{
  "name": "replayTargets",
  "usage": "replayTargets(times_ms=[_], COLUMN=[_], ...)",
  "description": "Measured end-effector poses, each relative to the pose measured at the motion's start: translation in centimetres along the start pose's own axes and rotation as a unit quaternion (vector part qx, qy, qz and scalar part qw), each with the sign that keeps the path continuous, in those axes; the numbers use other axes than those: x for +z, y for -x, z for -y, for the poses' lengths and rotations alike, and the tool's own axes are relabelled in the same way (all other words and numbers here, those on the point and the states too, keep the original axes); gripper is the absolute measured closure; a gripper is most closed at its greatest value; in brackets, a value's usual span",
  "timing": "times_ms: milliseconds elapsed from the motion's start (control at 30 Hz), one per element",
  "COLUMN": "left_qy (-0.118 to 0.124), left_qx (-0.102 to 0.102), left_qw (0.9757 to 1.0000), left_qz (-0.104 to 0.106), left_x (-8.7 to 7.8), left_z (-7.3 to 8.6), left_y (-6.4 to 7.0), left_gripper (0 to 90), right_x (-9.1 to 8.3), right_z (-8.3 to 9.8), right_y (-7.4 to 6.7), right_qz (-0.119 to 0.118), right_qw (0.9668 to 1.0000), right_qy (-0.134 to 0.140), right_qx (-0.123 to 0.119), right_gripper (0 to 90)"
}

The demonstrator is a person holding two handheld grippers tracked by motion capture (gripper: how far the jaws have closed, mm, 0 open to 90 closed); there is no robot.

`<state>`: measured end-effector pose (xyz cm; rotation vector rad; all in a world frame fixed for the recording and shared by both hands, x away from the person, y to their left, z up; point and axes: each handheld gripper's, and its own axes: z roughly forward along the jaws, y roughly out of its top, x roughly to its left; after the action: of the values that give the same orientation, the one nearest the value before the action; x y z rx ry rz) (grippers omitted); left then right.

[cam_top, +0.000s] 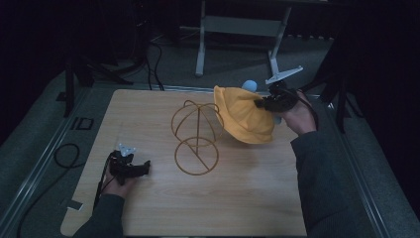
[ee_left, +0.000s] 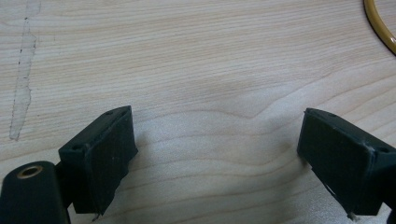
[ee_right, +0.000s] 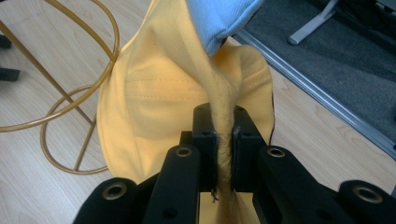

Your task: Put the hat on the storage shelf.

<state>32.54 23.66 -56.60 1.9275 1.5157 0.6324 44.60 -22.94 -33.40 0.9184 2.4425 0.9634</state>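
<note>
A yellow cloth hat (cam_top: 245, 116) with a light blue part (cam_top: 249, 85) hangs in the air at the table's far right, just right of a gold wire stand (cam_top: 196, 136). My right gripper (cam_top: 262, 103) is shut on the hat's brim; in the right gripper view the yellow fabric (ee_right: 163, 88) is pinched between the jaws of that gripper (ee_right: 224, 140), and the stand (ee_right: 65, 107) shows at left. My left gripper (cam_top: 143, 168) rests low near the table's front left, open, with bare wood between its fingers (ee_left: 100, 154). The left gripper (ee_left: 217, 154) holds nothing.
The wooden table (cam_top: 148, 213) has room in front and at the left. A ring of the wire stand (ee_left: 380, 25) edges the left gripper view. Black cables (cam_top: 67, 156) lie left of the table. A grey metal frame (cam_top: 237, 29) stands on the floor behind.
</note>
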Motion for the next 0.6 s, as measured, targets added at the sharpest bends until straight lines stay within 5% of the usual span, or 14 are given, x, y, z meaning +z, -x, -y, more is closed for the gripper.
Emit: replayTargets(times_ms=[600], left_qy=[-0.002], left_qx=[0.0], left_qw=[1.0], left_qz=[0.001], left_x=[0.0], left_z=[0.0], left_y=[0.0], left_gripper=[11.5], right_x=[-2.1], right_z=[-0.1], right_y=[0.9], right_qz=[-0.01], right_qw=[0.9988], right_qy=[0.044], right_qx=[0.018], right_gripper=[83.9])
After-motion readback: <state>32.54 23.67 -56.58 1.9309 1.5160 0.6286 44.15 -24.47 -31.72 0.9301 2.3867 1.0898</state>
